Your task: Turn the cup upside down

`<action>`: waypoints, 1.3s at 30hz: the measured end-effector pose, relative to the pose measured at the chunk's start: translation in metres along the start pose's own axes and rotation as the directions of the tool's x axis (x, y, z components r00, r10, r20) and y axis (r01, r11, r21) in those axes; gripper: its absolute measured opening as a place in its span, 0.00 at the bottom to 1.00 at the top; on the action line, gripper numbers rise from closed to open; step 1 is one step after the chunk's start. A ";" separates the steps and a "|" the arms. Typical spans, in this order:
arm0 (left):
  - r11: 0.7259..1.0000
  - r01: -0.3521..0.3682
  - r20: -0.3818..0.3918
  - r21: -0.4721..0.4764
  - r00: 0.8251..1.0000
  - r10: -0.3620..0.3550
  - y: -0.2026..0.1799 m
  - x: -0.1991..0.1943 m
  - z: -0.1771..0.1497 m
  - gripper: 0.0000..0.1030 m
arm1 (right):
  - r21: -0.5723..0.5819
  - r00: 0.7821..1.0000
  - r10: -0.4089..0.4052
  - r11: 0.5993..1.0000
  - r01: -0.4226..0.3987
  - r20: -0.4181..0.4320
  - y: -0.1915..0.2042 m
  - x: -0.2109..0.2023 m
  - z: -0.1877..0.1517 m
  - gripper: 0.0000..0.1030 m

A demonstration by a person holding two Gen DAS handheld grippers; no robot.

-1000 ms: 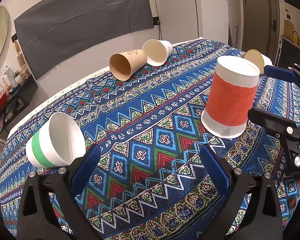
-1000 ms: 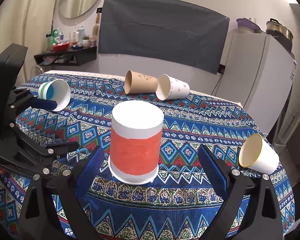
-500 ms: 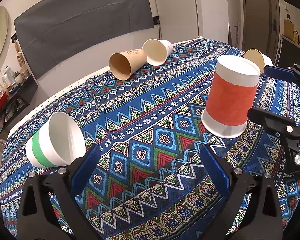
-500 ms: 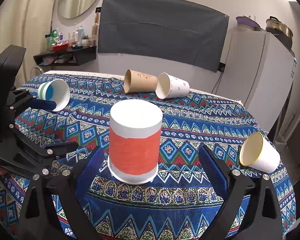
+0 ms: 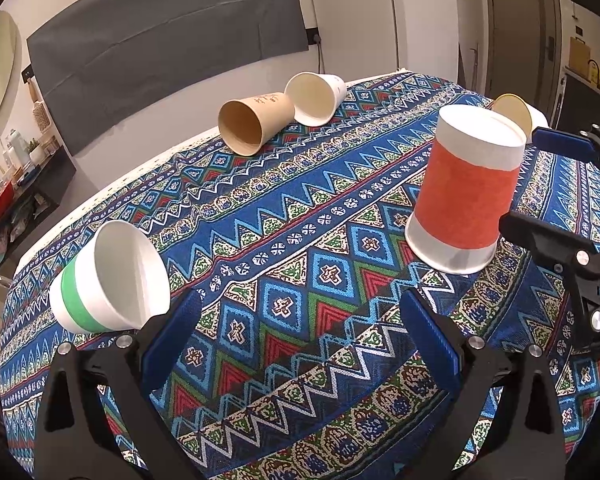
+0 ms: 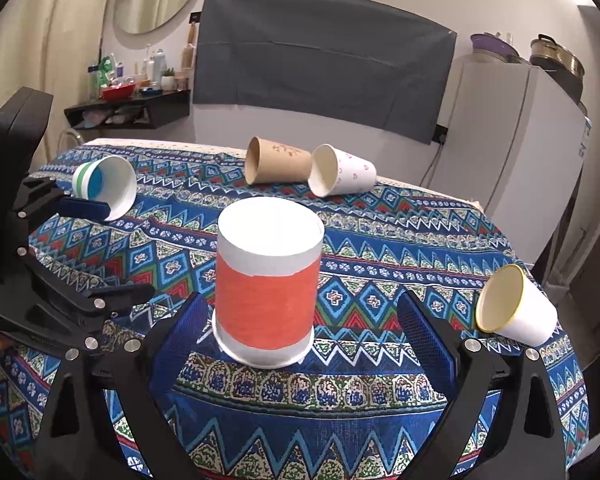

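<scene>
- Patterned tablecloth (image 6: 400, 248) covers the table under both grippers.
- Right gripper (image 6: 300, 332): jaws spread wide, holding nothing.
- Left gripper (image 5: 300, 332): jaws equally wide, empty.
- Red cup (image 6: 267, 288): upside down, rim on the cloth, just ahead of the right gripper between its fingers but touching neither; ahead-right of the left gripper.
- Brown cup (image 6: 276, 161) and white cup (image 6: 342, 176): on their sides, touching, far ahead.
- Green-banded cup (image 5: 108, 278): on its side, just beside the left gripper's left finger.
- Yellow-rimmed cup (image 6: 514, 306): on its side, right of the right gripper.
</scene>
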State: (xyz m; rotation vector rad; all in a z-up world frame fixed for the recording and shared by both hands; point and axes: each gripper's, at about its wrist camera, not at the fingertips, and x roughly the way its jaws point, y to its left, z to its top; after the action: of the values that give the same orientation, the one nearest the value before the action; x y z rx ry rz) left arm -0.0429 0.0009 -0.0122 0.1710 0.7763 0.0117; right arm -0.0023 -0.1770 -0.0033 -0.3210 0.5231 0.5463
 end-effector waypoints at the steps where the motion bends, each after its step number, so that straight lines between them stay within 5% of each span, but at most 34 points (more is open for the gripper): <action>1: 1.000 -0.001 0.003 0.003 1.000 0.001 0.000 0.000 0.000 0.94 | 0.001 1.000 -0.004 1.000 0.004 -0.002 0.000 0.000 0.000 0.89; 39: 1.000 0.006 -0.001 0.000 1.000 -0.006 0.001 -0.001 0.000 0.94 | -0.006 1.000 0.003 1.000 -0.003 0.008 0.000 -0.002 -0.001 0.89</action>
State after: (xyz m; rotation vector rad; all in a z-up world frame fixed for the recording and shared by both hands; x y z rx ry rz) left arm -0.0437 0.0013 -0.0113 0.1682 0.7776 0.0059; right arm -0.0037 -0.1782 -0.0028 -0.3231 0.5140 0.5520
